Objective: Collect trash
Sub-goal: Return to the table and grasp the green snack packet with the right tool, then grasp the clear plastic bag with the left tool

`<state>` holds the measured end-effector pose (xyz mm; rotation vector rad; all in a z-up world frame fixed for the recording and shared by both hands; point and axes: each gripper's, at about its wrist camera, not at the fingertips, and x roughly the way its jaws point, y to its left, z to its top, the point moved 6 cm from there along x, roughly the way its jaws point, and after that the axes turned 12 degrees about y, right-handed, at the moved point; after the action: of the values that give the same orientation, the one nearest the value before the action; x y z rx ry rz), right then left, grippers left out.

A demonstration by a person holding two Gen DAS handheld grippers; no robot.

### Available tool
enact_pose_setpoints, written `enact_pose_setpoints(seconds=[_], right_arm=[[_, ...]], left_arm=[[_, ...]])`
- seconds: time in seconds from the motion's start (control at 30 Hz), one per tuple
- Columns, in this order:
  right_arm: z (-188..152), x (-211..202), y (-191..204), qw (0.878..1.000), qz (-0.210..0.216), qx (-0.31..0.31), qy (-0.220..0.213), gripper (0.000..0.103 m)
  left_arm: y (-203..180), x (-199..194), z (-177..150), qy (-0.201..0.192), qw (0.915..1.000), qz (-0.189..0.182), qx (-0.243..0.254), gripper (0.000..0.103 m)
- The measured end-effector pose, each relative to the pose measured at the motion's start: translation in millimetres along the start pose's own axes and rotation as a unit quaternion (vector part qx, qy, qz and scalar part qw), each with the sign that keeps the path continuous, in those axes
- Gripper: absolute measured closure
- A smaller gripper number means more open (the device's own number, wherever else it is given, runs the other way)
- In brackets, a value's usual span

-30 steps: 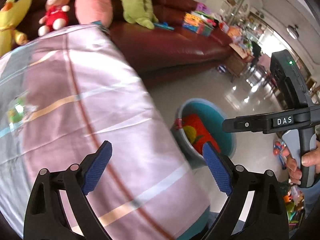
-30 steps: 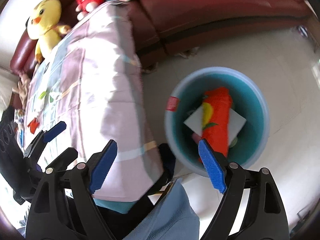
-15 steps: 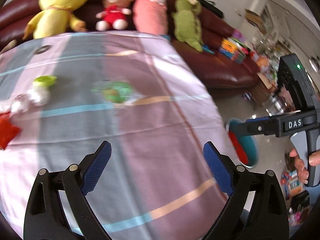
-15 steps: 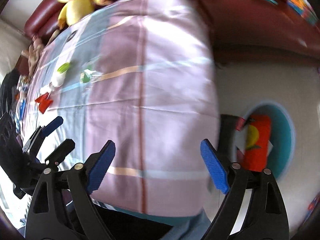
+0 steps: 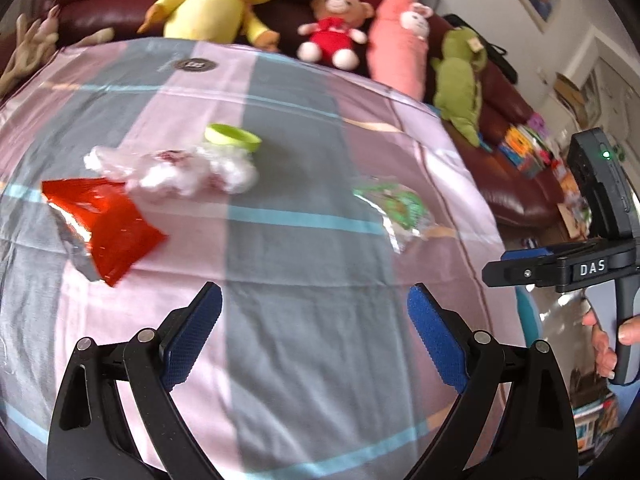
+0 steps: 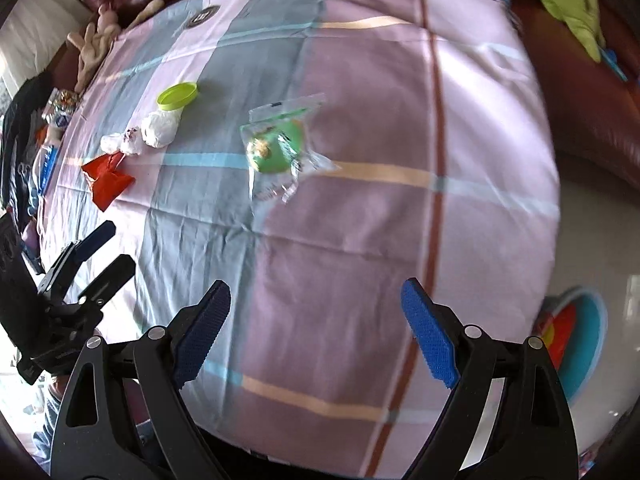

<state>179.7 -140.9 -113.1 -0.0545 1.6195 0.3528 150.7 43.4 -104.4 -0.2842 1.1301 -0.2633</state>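
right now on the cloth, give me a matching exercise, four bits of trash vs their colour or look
Things:
1. flat foil wrapper
2. round lid
3. crumpled tissue wad
4. clear packet

Looks:
a. white
b. lime green rim
c. red, silver inside
d. see-through with a green print

Pairs: 1-c, 2-b, 3-a, 4-d

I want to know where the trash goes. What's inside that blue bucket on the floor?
In the right wrist view, the blue bucket holds something red with a bit of yellow. The tablecloth's edge covers part of the bucket, so the rest stays hidden.
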Motion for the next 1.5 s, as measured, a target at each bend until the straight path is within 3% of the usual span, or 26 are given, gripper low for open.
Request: enact_pose_setpoints(seconds=[0.37,0.7,0.8,1.07,1.17,1.23,1.33,1.5], right_arm=[[77.6,35.3,27.5,0.999,-0.025,-0.029,0.019,0.020],[107.2,65.9,30.4,0.998,-0.046,-0.041,0.017,0.020],[105.0,72.4,34.5,0.998,-0.041,-0.047,0.028,0.051],[95.6,60.8,69.8,0.997,-0.005,-0.078,0.014,0.053],[95.5,55.2,80.9,0.996,0.007,-0.086,0.008,0.053],[96.7,53.1,84.4,0.996,0.014,-0.086,0.008,0.053],[95.1,49.6,83.3,0.996,0.015,-0.083,0.008,0.052],[93.0,47.0,65.4,0.997,0.014,-0.068,0.017,0.052]], left_arm=[[26.3,18.2,16.0,0.013,0.9995,0.002,-0.029,0.009],[37.4,8.6,21.7,0.001,0.9992,0.005,-0.040,0.009],[43.5,-1.5,21.9,-0.007,0.9990,0.018,-0.041,0.009],[75.6,-38.1,24.3,-0.042,0.9948,0.056,-0.074,0.009],[75.9,-35.7,38.5,-0.036,0.9958,0.075,-0.038,0.009],[71.7,-26.2,54.0,-0.017,0.9958,0.088,0.016,0.009],[69.8,-9.4,76.1,0.008,0.9909,0.107,0.082,0.009],[70.2,25.3,100.3,0.062,0.9811,0.112,0.145,0.009]])
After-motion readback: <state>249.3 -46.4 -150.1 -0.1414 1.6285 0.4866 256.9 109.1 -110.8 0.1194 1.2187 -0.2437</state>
